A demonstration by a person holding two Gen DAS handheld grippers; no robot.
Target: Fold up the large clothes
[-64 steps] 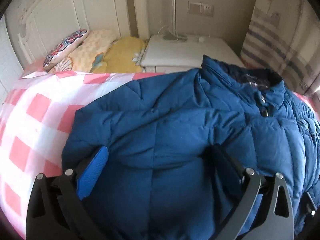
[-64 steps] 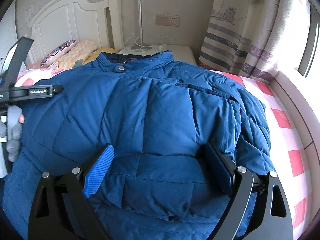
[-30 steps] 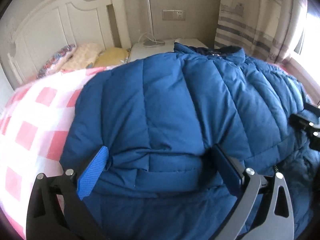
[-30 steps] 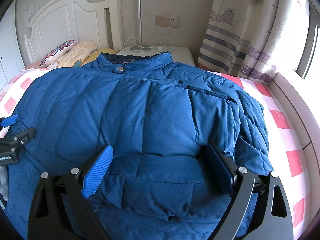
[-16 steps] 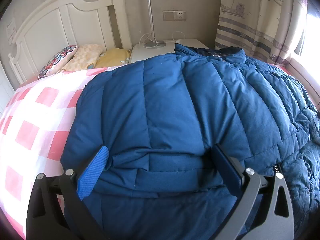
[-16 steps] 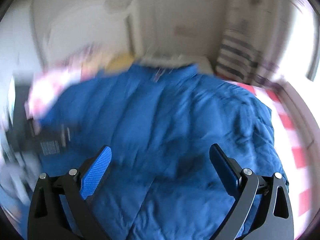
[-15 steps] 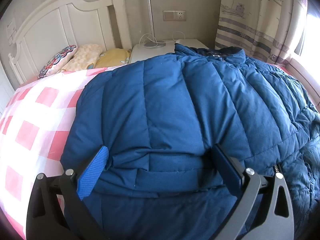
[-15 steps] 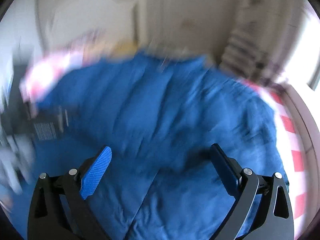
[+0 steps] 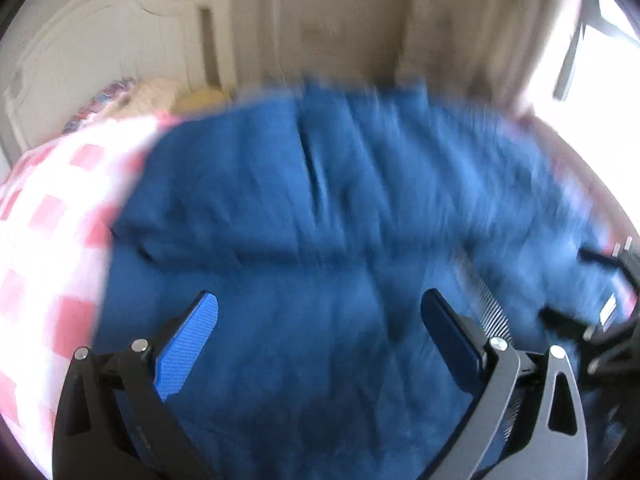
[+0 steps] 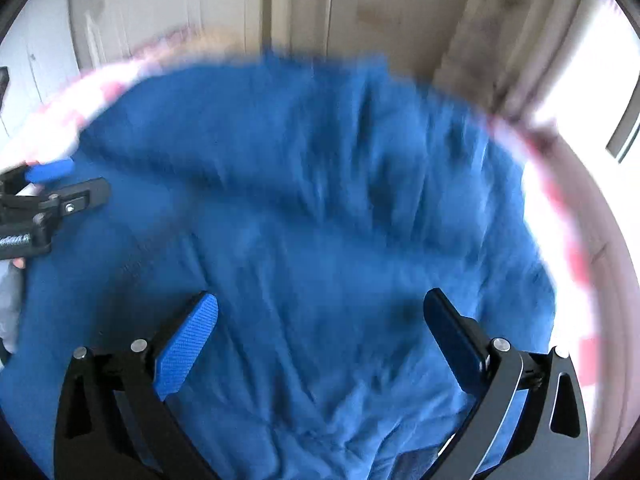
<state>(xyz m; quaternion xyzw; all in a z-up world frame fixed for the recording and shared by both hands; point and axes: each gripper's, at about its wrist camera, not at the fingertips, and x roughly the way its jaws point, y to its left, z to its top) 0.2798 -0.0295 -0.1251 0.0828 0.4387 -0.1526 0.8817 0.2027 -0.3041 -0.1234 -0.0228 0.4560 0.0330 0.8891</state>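
Blue padded jacket (image 10: 320,208) covers the checked bed (image 9: 60,208); both grippers, left (image 9: 320,320) and right (image 10: 320,328), gape empty. Next, pinch the hem at six o'clock, evenly.

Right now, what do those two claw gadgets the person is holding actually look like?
Both look alike. The right gripper is a black, angular frame with silver bolt heads, and its two fingers are lined with ribbed blue pads. The left gripper has the same black frame, and a coiled metal spring shows beside one of its fingers. A white printed label sits on one body. A grey sleeve shows at the edge.
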